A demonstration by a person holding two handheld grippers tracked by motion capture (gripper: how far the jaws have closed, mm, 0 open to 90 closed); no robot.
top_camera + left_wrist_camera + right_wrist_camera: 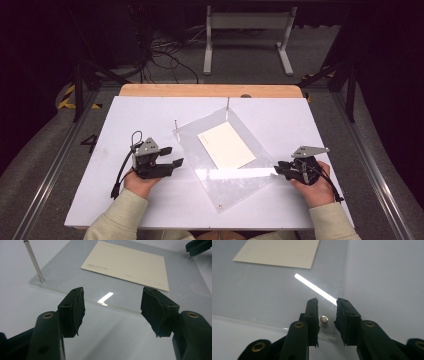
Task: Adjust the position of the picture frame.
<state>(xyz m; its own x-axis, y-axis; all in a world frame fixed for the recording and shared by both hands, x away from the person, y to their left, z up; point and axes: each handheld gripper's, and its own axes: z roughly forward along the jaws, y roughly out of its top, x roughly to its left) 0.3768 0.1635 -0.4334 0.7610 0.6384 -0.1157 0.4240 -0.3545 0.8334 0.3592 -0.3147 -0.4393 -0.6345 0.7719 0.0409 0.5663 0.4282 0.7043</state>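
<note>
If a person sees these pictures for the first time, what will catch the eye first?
Most likely the clear acrylic sheet lying askew in the middle of the white table, with a cream card on it and thin metal posts standing at its far corners. Next come the two black grippers at its sides: the left gripper with jaws well apart, and the right gripper at the sheet's right corner, its jaws narrowly open around a small metal stud.

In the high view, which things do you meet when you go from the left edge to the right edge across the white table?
Left gripper, black with a grey plate → thin metal post at the sheet's left corner → cream rectangular card on the clear acrylic sheet → right gripper, black, at the sheet's right corner.
</note>
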